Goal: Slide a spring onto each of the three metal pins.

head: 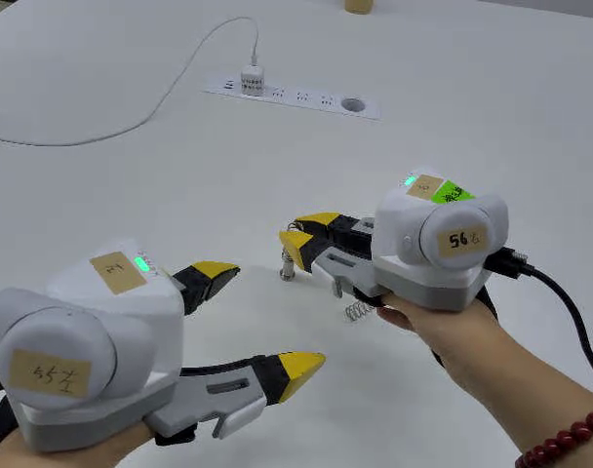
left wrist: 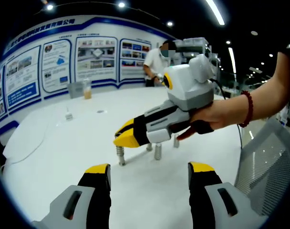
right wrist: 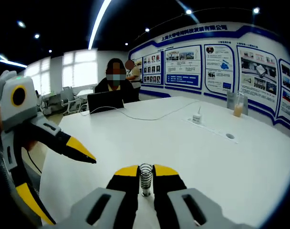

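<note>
**Q:** Where does the spring (right wrist: 145, 177) lie relative to the right gripper (right wrist: 145, 171)?

**A:** It lies between the fingers (right wrist: 127, 172), which are clenched on it. Its long axis stands upright, directly over the metal pin (head: 289, 265) that rises from the white surface (head: 423, 88). The lowest coils appear to sit around the pin's top, but the contact is too small to confirm.

**Q:** And the left gripper (head: 262, 317)?

**A:** Its fingers are spread wide and grasp nothing. It is well apart from the pin, on the person's near left, so the right gripper is the nearer one.

**Q:** What does the coming move turn on?

**A:** Probably on alignment: the spring's axis must stay in line with the pin's so that the coils travel straight down. A second spring (head: 356, 312) lies loose on the surface near the right gripper, and further pins (left wrist: 158, 151) stand near the first.
</note>
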Demonstrator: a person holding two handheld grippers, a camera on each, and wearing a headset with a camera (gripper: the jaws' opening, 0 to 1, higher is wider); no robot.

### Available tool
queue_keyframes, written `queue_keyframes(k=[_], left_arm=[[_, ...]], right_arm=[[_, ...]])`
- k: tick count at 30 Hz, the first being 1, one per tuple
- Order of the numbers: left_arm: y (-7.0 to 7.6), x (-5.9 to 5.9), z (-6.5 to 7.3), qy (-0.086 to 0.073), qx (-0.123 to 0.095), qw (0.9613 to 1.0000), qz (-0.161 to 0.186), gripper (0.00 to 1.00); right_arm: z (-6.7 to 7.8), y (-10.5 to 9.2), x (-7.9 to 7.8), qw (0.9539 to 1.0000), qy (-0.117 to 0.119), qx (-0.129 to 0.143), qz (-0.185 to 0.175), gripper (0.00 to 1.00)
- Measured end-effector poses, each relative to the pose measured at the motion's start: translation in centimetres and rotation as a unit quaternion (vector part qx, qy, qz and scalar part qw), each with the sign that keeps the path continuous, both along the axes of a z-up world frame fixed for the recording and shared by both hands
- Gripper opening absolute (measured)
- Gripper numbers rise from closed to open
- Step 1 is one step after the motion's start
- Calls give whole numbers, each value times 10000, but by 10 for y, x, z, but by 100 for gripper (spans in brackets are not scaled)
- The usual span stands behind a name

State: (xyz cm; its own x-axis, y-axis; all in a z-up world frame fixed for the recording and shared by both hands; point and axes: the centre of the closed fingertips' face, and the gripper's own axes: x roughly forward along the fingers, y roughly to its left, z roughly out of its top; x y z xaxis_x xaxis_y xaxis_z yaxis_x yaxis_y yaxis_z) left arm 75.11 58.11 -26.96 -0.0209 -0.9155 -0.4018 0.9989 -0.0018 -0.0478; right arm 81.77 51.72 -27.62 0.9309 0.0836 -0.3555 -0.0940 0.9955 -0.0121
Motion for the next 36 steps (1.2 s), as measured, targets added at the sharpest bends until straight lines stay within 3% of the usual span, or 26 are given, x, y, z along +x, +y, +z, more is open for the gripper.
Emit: queue_keyframes(k=[18,32,36], left_arm=[[2,4,-1,15,15,10000,44,67],[1,3,-2,-17,29,10000,16,67],[1,3,-1,-28,10,10000,24,67]], right_arm=[[-29,5,1,9991,405,-77,96,12],[-27,4,2,9991,412,-22,13,13],[-19,3,1,9993,354,72,-51,18]])
